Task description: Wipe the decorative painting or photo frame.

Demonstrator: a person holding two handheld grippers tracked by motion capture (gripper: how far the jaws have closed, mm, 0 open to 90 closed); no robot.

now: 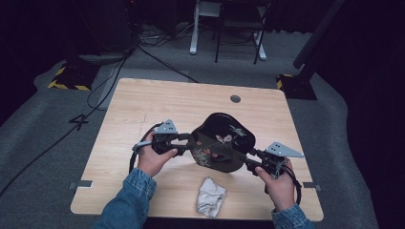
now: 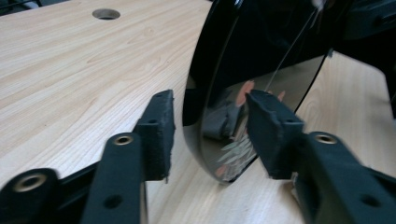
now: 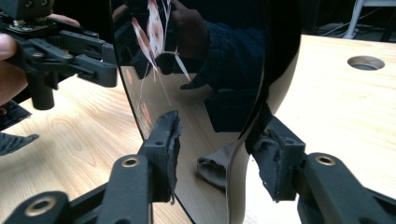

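Black lacquered tray (image 1: 222,140), glossy, with a painted sprig on its face, raised off the counter (image 1: 143,109) a little toward 3 o'clock of centre and tipped up on edge, painted face turned toward 6 o'clock. Gripped from both sides, probably so the face stands clear for wiping and neither rim drags on the wood.

At the tray's 4 o'clock rim, right hand-held gripper (image 1: 248,160) pinching it: in the right gripper view (image 3: 219,144), one jaw pressed against the shiny face (image 3: 210,70) and the other tucked behind the curved rim. Bears the load, by the look of it.

At the 9 o'clock rim, left hand-held gripper (image 1: 190,142) spread around the edge rather than clamped: in the left gripper view (image 2: 210,130), a clear gap between one jaw and the back of the tray (image 2: 261,46). Harder to judge whether the other jaw rests on the face or merely meets its own reflection; seemingly no real squeeze there.

Crumpled cloth (image 1: 210,196) lying loose at 6 o'clock near the counter's front edge, just below the tray, within easy reach of either side. Cable hole (image 1: 235,98) at 12 o'clock, well apart.

Underside of the tray hidden from above. Painted motif small, dim and broken by reflections of sleeves and cloth. Tray's upper part cut off in both gripper views.
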